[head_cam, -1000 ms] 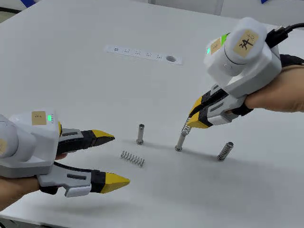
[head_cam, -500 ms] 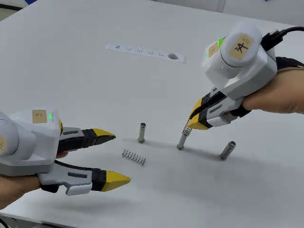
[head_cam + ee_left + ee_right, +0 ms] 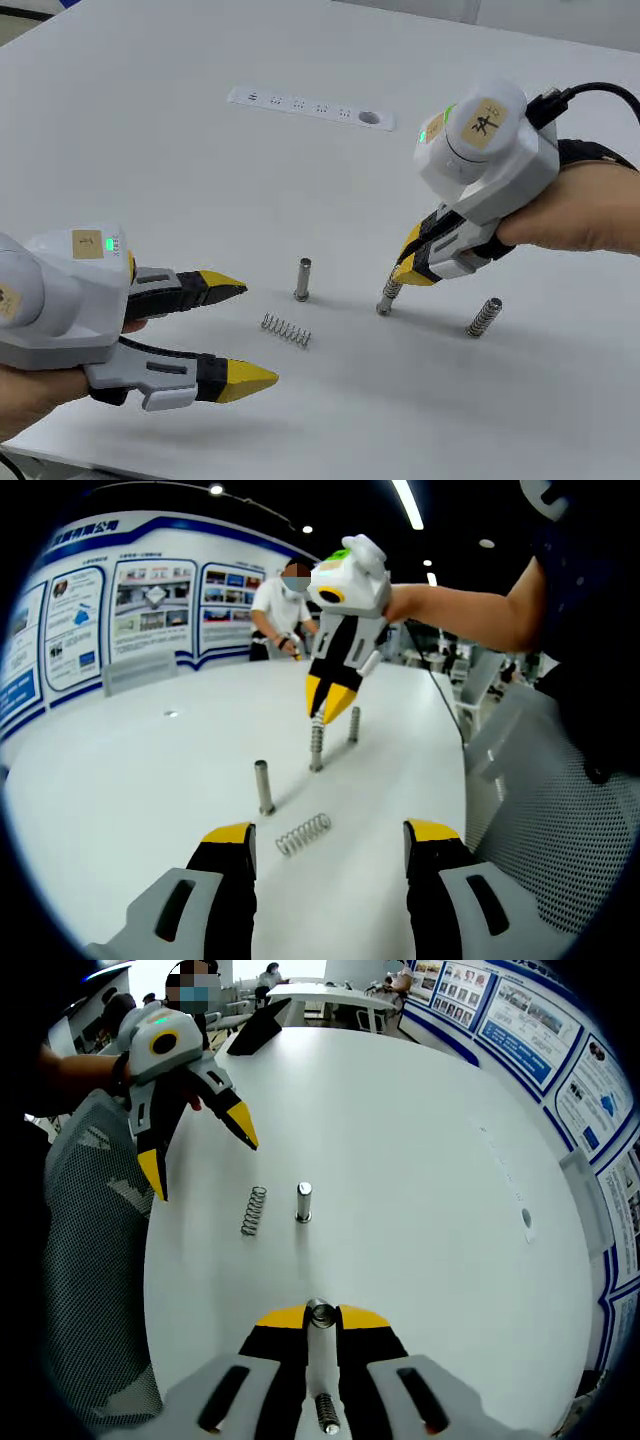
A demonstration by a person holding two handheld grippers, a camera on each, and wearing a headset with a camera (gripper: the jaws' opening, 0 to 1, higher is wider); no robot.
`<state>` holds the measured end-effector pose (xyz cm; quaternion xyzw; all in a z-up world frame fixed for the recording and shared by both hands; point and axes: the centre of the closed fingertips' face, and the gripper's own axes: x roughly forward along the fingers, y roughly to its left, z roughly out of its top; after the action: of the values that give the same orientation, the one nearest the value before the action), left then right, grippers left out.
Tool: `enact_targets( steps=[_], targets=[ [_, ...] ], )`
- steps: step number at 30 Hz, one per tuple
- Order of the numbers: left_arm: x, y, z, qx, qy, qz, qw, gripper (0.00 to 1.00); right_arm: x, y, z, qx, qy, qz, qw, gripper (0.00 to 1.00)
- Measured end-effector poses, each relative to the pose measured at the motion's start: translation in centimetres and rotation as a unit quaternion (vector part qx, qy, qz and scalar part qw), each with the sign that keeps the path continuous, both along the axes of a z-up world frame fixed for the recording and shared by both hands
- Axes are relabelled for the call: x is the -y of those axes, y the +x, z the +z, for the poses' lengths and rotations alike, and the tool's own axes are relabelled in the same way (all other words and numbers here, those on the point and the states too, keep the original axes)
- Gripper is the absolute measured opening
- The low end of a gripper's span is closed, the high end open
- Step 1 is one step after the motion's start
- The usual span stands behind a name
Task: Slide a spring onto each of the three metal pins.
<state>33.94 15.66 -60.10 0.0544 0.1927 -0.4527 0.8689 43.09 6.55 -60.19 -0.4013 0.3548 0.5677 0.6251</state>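
Sinking lower than before, the right gripper [image 3: 405,272] is threading a spring [image 3: 391,288] down the middle pin [image 3: 384,306], jaws pinching it, body tilted steeply down. Lower left, the left gripper [image 3: 260,334] is hovering level, jaws spread, ready for the loose spring [image 3: 286,331] beside the bare pin [image 3: 303,279]. Far right, the third pin [image 3: 483,317] is already wearing one.
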Motion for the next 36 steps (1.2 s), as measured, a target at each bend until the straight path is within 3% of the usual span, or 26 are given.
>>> enact_targets(
  steps=[14,21,30,36],
  targets=[
    [-0.1,-0.1,0.0,-0.001,0.002,0.002,1.0,0.61,0.2,-0.2,-2.1,-0.009,-0.013,-0.004,0.9999,0.11],
    [0.0,-0.2,0.1,0.0,0.002,0.002,1.0,0.61,0.1,-0.2,-2.1,-0.011,-0.007,-0.007,0.9999,0.12],
    [0.0,-0.1,0.2,0.003,0.002,0.001,1.0,0.6,-0.3,-0.4,0.0,0.01,0.009,-0.01,0.9999,0.15],
    [0.1,-0.2,0.2,0.005,0.002,-0.001,1.0,0.6,-1.6,-1.2,1.7,0.023,0.026,-0.003,0.9994,0.16]
  ],
)
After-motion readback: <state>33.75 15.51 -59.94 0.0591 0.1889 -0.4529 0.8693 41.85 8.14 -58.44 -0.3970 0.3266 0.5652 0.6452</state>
